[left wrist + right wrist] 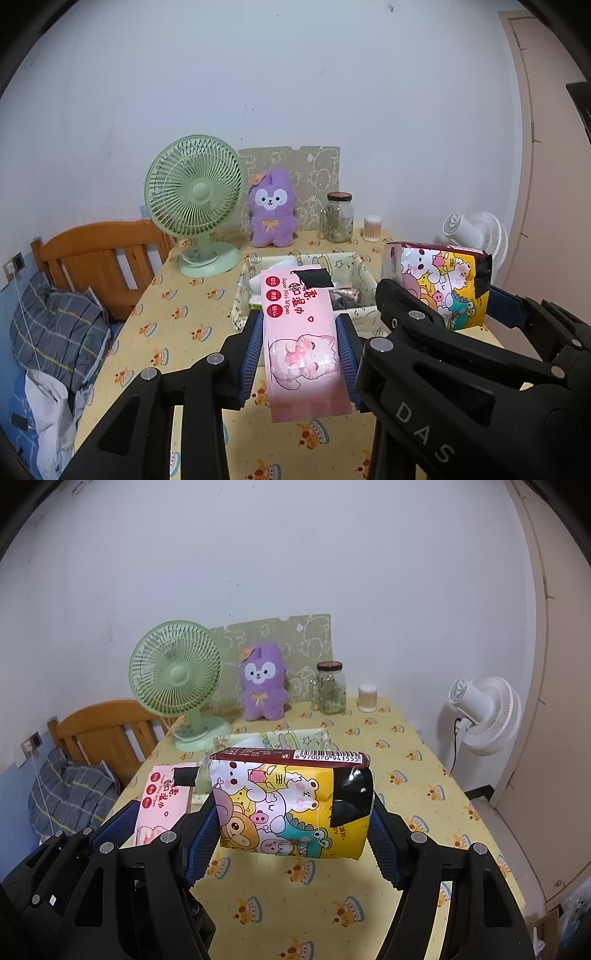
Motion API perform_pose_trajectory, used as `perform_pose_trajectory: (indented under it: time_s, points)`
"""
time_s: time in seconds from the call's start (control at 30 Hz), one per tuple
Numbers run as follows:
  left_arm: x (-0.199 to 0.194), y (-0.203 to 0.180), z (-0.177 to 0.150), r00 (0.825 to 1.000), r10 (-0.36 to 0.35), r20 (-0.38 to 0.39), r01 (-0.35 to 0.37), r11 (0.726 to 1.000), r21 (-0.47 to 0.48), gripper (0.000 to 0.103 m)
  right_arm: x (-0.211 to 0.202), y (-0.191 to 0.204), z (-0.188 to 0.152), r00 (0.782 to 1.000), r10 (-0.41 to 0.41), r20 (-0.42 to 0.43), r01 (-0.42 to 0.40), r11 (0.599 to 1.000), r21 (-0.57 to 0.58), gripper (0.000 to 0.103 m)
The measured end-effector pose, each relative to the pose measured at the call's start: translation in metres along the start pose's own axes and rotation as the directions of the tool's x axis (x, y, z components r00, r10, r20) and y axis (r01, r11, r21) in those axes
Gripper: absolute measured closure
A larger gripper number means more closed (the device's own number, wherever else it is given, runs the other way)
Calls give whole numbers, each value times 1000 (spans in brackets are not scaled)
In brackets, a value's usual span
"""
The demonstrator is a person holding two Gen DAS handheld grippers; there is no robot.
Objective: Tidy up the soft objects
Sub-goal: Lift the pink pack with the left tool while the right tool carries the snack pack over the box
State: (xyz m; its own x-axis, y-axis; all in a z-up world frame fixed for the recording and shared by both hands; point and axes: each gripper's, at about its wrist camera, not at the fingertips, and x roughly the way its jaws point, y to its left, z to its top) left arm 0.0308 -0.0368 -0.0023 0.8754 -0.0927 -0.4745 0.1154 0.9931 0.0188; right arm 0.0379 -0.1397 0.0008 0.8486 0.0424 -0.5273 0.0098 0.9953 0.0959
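Left claw (301,354): we find it clamped on the pink wipes pack (301,332), its blue pads pressing the pack's long sides, the pack lying flat and pointing far.
Right claw (293,827): we find it gripping the cartoon tissue pack (291,805) across its short ends; the jaws stand wide because the pack is wide.
Height: both packs hang clear of the desk (406,775), with patterned cloth showing beneath them.
Grip judgement: side holds suit soft packs; the wrappers dent slightly but do not sag, so we judge the holds secure.
Storage box (354,280): it stands just beyond the wipes pack, its fabric-lined rim visible; white tissue and a dark item already lie inside.
Likely purpose: we judge both packs are being carried toward this box, which has free room at its right.
Risk: the two claws sit just beside each other, so a collision over the box is possible.
Far desk, left to right: green fan (195,203), purple plush (271,210), glass jar (337,218), cotton-swab tub (372,229), all against the wall.
Off desk: bed (59,321) at left, white fan (484,712) at right.
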Motion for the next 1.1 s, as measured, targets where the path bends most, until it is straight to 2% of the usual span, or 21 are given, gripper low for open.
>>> perform_pose_trajectory:
  time_s: [0.37, 1.1]
  points:
    - [12, 3, 17, 1000, 4, 20, -3, 1000, -10, 63, 11, 3, 17, 1000, 2, 18, -2, 1000, 4, 29]
    - [67, 8, 45, 1000, 18, 10, -18, 1000, -26, 63, 73, 1, 50, 1000, 17, 11, -18, 1000, 7, 28]
